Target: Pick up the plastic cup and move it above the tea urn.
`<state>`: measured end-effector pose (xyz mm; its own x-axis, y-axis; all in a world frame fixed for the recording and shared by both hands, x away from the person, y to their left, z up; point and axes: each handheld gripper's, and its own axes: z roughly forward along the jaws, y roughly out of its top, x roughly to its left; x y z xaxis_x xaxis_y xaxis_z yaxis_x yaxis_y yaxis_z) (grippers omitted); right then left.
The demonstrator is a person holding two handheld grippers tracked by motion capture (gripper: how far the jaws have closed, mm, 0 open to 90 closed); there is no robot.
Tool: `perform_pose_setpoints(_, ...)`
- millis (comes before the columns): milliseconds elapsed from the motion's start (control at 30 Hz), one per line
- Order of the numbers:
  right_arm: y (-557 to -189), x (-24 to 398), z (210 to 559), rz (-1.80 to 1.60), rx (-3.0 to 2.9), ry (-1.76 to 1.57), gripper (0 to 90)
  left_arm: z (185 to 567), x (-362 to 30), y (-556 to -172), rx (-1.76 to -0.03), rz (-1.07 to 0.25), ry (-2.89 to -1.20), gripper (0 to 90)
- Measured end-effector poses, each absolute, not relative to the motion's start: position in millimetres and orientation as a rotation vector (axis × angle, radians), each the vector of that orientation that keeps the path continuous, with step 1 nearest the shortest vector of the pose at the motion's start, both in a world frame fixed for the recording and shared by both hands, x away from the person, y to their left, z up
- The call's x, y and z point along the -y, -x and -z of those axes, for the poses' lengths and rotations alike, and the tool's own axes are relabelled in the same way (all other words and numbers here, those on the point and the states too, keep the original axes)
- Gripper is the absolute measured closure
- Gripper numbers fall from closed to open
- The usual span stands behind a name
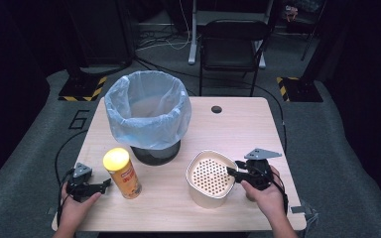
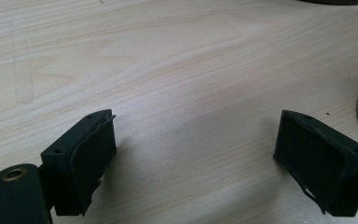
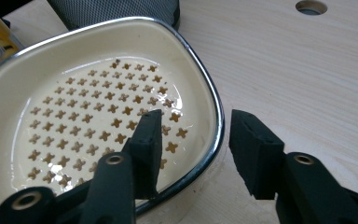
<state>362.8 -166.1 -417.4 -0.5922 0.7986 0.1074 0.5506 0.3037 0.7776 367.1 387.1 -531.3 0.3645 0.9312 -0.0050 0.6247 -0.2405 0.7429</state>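
A cream container (image 1: 210, 177) with a rounded-square chrome rim stands upright on the tabletop (image 1: 243, 129), at about five o'clock from the lined bin (image 1: 148, 115). Its inner floor is a tray pierced with small cross-shaped holes, and it holds nothing.

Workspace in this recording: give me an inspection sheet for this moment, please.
Surface: wooden table, one round hole near the far edge.
Job's things: cream perforated container, rim between the right gripper's jaws, a gap showing at the outer pad.
Clutter: yellow-lidded can; mesh bin with bag liner.
Grippers: left gripper open over bare table.
Cables: black cables on the floor.
Surroundings: black chair, dark room.
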Motion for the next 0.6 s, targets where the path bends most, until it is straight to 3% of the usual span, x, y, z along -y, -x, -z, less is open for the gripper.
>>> perform_pose_setpoints(300,-352.5,184.0,400.1,-1.228,-2.145,-1.244,39.9,531.3,-387.1,-367.1,-1.345,-0.592,-1.965,11.9)
perform_pose_setpoints(600,-343.8,206.4,404.9,-1.169,-2.061,-1.303,29.2,531.3,-387.1,-367.1,-1.345,-0.593,-1.965,12.0)
